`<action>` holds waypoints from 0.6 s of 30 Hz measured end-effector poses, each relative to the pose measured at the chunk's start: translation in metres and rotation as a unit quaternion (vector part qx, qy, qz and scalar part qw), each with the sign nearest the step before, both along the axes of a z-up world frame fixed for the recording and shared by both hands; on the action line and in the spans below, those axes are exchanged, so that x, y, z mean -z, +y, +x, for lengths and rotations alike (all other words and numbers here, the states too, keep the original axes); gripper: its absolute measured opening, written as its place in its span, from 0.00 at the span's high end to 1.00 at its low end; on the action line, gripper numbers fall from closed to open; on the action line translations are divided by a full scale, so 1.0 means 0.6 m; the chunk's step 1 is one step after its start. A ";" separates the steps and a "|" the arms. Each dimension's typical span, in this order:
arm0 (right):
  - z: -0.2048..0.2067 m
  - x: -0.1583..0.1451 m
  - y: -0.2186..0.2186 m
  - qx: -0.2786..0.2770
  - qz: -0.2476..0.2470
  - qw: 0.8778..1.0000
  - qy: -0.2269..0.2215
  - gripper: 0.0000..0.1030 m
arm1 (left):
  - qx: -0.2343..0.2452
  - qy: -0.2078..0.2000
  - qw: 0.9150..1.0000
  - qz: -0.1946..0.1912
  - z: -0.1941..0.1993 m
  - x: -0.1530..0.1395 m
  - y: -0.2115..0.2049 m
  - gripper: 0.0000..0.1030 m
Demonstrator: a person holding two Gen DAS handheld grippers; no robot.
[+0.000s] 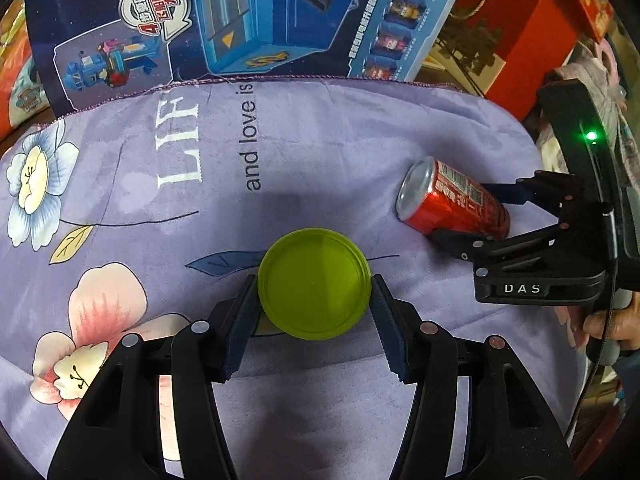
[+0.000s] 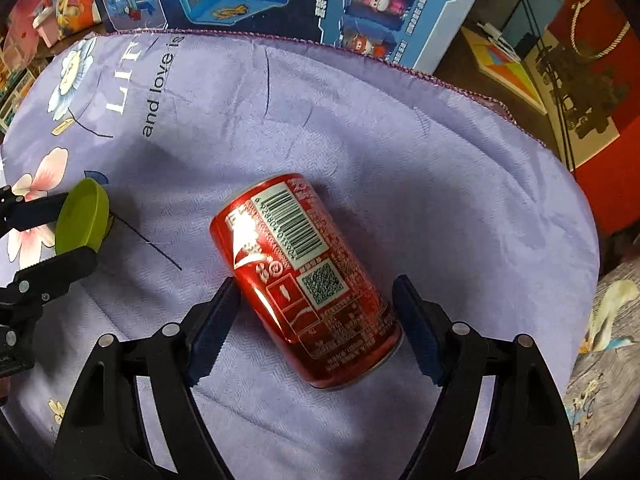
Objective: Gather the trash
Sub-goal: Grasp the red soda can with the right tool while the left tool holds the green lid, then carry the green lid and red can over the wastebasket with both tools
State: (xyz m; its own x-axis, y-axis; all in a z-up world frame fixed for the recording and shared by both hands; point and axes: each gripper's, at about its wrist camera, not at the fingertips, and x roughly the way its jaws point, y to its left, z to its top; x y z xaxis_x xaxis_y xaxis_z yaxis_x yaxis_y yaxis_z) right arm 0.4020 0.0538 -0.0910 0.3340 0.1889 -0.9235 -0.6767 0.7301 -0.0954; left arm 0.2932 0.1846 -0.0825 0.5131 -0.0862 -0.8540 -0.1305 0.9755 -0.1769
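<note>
A round green lid (image 1: 314,283) stands on edge between the fingers of my left gripper (image 1: 314,300), which is shut on it just above the purple cloth (image 1: 320,140). The lid also shows in the right wrist view (image 2: 82,220). A red soda can (image 2: 304,280) lies on its side on the cloth between the fingers of my right gripper (image 2: 316,312). Those fingers are open around the can, with a gap on the right side. In the left wrist view the can (image 1: 452,200) lies between the right gripper's fingers (image 1: 472,216).
A blue toy box (image 1: 248,16) stands at the cloth's far edge. A red bag (image 2: 592,100) stands to the right beyond the cloth. The cloth (image 2: 400,140) has flower prints and lettering on its left part.
</note>
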 end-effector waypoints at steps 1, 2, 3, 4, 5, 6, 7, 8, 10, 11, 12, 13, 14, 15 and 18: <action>-0.003 -0.001 -0.004 0.007 0.009 1.000 0.006 0.33 | 0.000 0.001 1.000 -0.001 0.002 0.001 -0.001 0.45; -0.006 -0.003 -0.010 0.016 0.016 1.000 0.011 0.34 | -0.001 0.002 1.000 -0.002 0.001 0.001 -0.004 0.45; -0.009 -0.004 -0.015 0.024 0.020 0.999 0.015 0.35 | -0.001 0.003 1.000 -0.003 0.001 0.002 -0.006 0.45; -0.012 -0.004 -0.020 0.031 0.024 0.999 0.020 0.36 | -0.001 0.003 1.000 -0.002 0.000 0.001 -0.009 0.45; -0.016 -0.004 -0.026 0.038 0.031 0.998 0.029 0.36 | 0.000 0.001 1.000 0.000 -0.005 -0.001 -0.014 0.45; -0.022 -0.006 -0.035 0.045 0.039 0.998 0.037 0.37 | 0.000 0.000 1.000 0.001 -0.009 -0.003 -0.017 0.45; -0.029 -0.008 -0.046 0.054 0.048 0.996 0.043 0.37 | 0.002 -0.001 1.000 0.001 -0.015 -0.005 -0.022 0.45; -0.036 -0.010 -0.057 0.063 0.057 0.995 0.048 0.38 | 0.003 -0.001 1.000 0.002 -0.020 -0.006 -0.026 0.45; -0.055 -0.015 -0.080 0.082 0.077 0.992 0.060 0.40 | 0.006 -0.002 1.000 0.004 -0.033 -0.009 -0.035 0.45; -0.065 -0.017 -0.094 0.090 0.087 0.990 0.065 0.40 | 0.008 -0.003 1.000 0.005 -0.042 -0.010 -0.042 0.45; -0.073 -0.018 -0.108 0.098 0.094 0.988 0.069 0.40 | 0.012 -0.003 1.000 0.006 -0.052 -0.012 -0.051 0.45; -0.085 -0.019 -0.123 0.107 0.101 0.986 0.074 0.41 | 0.014 -0.003 1.000 0.007 -0.060 -0.013 -0.056 0.45; -0.096 -0.019 -0.137 0.113 0.109 0.984 0.078 0.41 | 0.019 -0.002 1.000 0.008 -0.071 -0.014 -0.067 0.45; -0.112 -0.023 -0.153 0.121 0.121 0.982 0.082 0.41 | 0.023 -0.002 1.000 0.008 -0.078 -0.015 -0.074 0.45; -0.158 -0.032 -0.199 0.141 0.150 0.975 0.087 0.41 | 0.040 -0.002 0.999 0.009 -0.110 -0.017 -0.111 0.45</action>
State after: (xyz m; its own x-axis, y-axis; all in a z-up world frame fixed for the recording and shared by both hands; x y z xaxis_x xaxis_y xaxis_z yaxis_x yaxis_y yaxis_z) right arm 0.3073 -0.0654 -0.0718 0.2557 0.3829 -0.8877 -0.4322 0.8666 0.2493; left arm 0.2272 0.1181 -0.0726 0.5091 -0.1127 -0.8533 -0.0505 0.9858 -0.1603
